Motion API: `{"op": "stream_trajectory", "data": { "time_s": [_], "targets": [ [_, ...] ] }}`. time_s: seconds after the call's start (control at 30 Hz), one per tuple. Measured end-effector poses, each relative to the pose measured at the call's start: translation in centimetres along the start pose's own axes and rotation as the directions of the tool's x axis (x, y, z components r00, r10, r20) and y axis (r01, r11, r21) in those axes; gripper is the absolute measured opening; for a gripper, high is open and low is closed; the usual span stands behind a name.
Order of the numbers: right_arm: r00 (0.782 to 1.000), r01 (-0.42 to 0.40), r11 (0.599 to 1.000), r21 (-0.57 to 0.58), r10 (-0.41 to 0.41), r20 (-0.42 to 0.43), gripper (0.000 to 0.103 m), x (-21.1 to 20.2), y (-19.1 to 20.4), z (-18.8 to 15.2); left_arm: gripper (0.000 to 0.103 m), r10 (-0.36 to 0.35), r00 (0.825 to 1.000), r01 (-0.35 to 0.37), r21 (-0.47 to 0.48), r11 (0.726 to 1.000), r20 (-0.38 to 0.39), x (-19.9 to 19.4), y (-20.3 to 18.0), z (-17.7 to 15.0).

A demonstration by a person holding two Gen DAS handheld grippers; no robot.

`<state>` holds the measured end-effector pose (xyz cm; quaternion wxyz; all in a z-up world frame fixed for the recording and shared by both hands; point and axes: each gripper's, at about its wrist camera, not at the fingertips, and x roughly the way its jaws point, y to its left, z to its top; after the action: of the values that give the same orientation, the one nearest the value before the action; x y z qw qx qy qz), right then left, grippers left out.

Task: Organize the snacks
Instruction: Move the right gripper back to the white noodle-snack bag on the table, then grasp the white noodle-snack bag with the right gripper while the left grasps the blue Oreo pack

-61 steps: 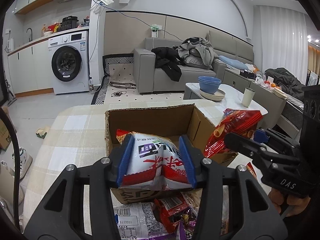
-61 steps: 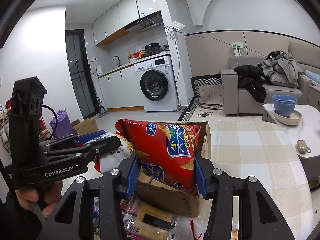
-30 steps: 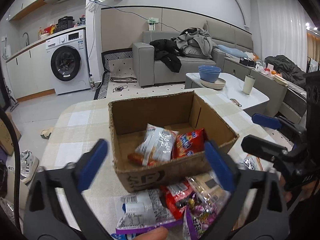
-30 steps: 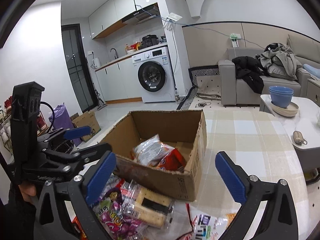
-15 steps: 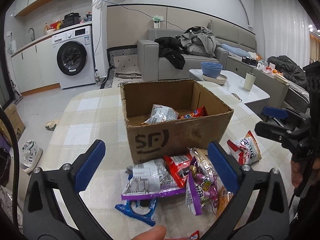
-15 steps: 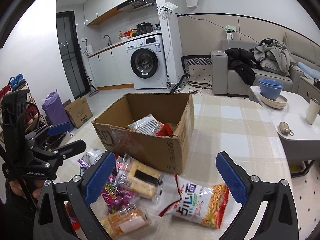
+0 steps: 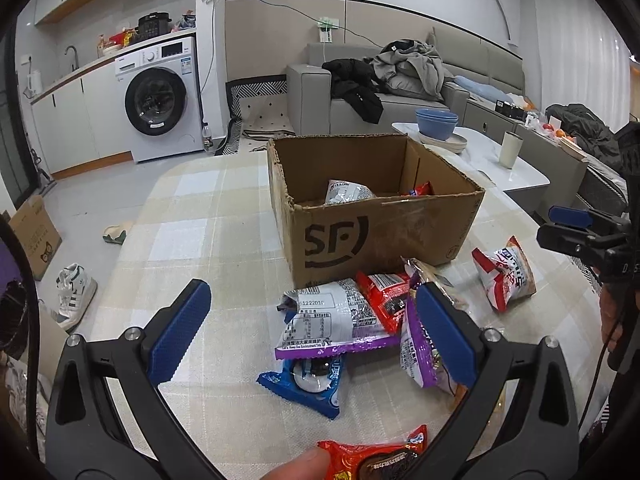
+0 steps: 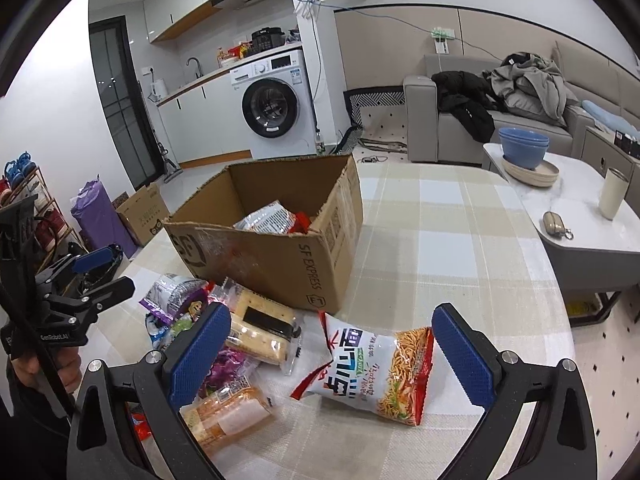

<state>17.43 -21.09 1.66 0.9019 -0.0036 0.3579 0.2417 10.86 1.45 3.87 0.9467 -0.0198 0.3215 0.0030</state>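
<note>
Cardboard box (image 7: pixel 376 216) is sitting on the checked table (image 7: pixel 208 208), its long axis running away from the left wrist camera. Two seconds ago the left gripper (image 7: pixel 312 328) was clamping a white packet; now it is hanging wide open and empty over the purple-edged packet (image 7: pixel 332 320). A red packet (image 7: pixel 380 460) is getting cut off below.

Right view: the right gripper (image 8: pixel 332 344), earlier clamping a red bag, is spreading wide, empty, around the noodle-snack bag (image 8: pixel 372 372) lying crosswise. Box contents are partly hidden.

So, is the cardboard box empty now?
No. The box is open-topped and holds a silver packet and a red one.
</note>
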Motion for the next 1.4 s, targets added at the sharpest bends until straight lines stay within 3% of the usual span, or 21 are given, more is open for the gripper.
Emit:
{"op": "stream_trajectory", "data": {
  "time_s": [0.67,1.4],
  "targets": [
    [0.980,0.044,0.998,0.047,-0.034,-0.197,0.102,4.9,-2.3,-2.3,0.102,0.001,0.994,0.003,0.031,1.000,-0.108,3.9,-0.3,-0.4],
    [0.962,0.026,0.995,0.094,0.001,-0.274,0.102,7.7,-3.4,-3.7,0.102,-0.013,0.969,0.040,0.104,0.994,-0.246,8.3,-0.6,-2.1]
  ]
}}
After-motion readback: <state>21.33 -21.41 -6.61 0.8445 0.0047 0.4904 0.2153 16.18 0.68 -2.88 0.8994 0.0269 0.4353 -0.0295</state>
